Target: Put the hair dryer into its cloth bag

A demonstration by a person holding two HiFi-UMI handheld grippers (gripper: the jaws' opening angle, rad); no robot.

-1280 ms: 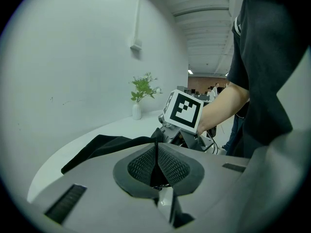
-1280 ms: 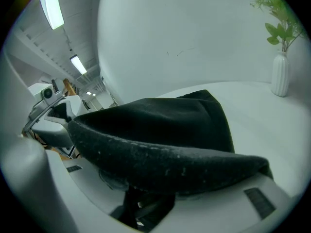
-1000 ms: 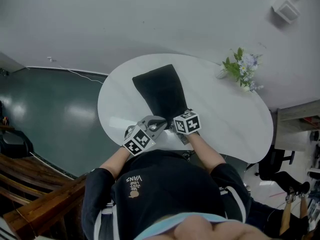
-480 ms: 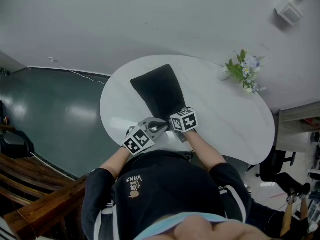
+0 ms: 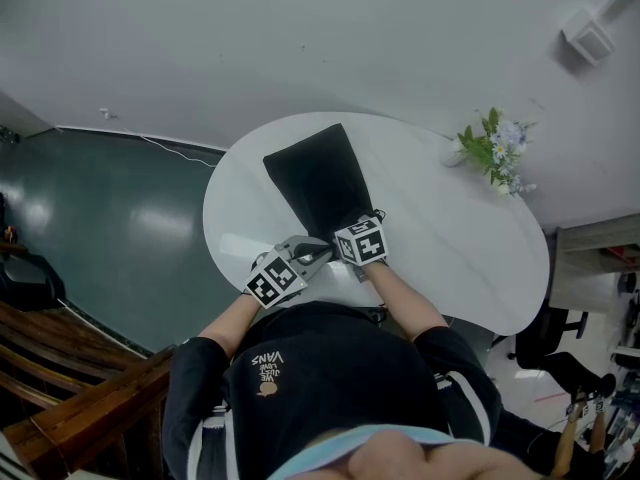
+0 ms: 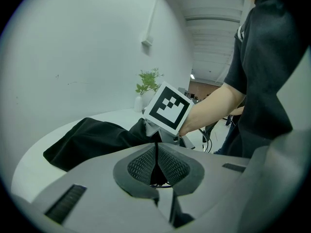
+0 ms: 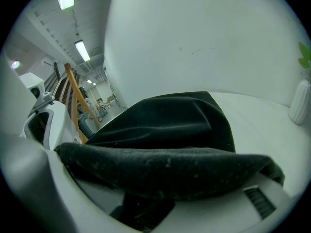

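The black cloth bag [image 5: 318, 181] lies lengthwise on the round white table [image 5: 450, 233], its mouth toward me. No hair dryer shows in any view. My left gripper [image 5: 322, 255] is at the bag's near end. In the left gripper view its jaws [image 6: 156, 147] are shut, with a thin black strip of the bag's mouth pinched between the mesh pads. My right gripper [image 5: 343, 245] sits close beside it, its marker cube [image 6: 168, 108] just past the left jaws. The bag's hem [image 7: 170, 171] stretches raised across the right gripper [image 7: 146, 200] and hides its pads.
A small vase of flowers [image 5: 490, 151] stands at the table's far right edge. The table's near rim lies right below both grippers, against my body. A dark green floor [image 5: 110, 218] lies to the left, with a wooden railing [image 5: 60, 388] at the lower left.
The right gripper has slid a little left, closer to the left gripper, and the bag's near end has gone with it. The left gripper has barely shifted.
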